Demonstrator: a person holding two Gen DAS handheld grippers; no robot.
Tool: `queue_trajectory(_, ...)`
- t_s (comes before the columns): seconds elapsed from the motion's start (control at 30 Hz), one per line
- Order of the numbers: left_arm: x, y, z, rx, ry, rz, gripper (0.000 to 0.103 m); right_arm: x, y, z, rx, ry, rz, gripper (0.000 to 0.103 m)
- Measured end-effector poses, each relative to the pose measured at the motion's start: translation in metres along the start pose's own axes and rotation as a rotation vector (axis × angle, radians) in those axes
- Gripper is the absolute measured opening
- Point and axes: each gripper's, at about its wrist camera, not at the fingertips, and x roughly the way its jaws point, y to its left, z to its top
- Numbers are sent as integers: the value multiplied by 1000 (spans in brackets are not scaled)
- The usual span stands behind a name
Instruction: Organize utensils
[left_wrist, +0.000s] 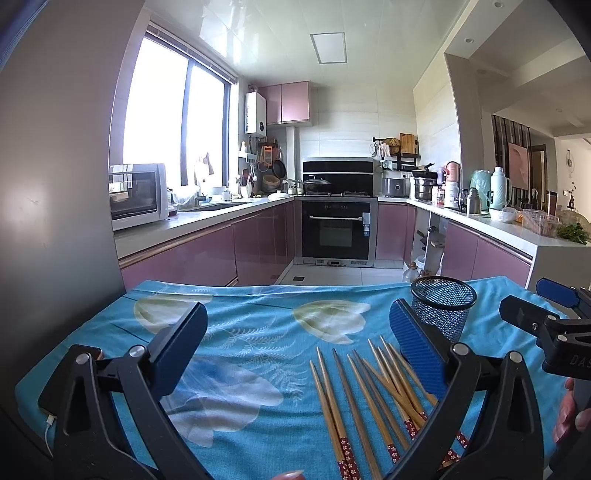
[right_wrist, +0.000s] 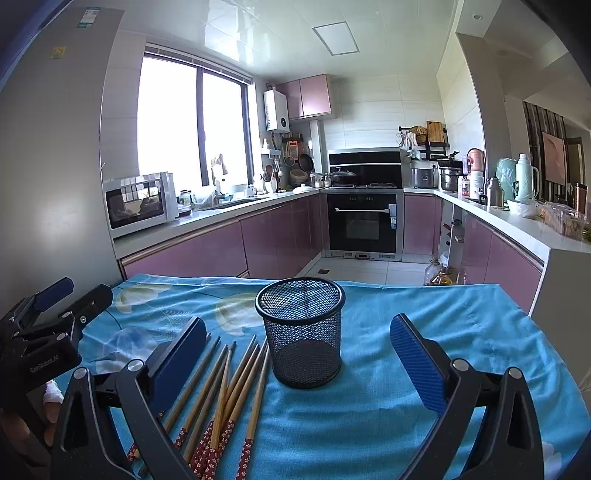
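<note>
A kitchen with pink cabinets is lying behind a worktop (right_wrist: 424, 369) draped in blue floral cloth. Wooden chopsticks (right_wrist: 225, 391) are lying loose just left of an upright black mesh cup (right_wrist: 303, 332). The left claw (left_wrist: 299, 343) and right claw (right_wrist: 299, 350) are both hovering spread wide, gripping nothing.

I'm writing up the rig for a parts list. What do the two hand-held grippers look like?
Both match: black plastic frames with triangular cut-outs and silver pivot bolts. The left hand-held gripper and right hand-held gripper each carry two flat blue fingers, one with a woven texture. White lettering marks each black body, and a white cable runs beside the left one. No sleeves are visible.
</note>
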Motion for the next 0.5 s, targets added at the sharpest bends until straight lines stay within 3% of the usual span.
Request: queue_trajectory(0.5,3,-1,-3,-13,7,-22,97,-3,-2,2,2,-8,-4,96)
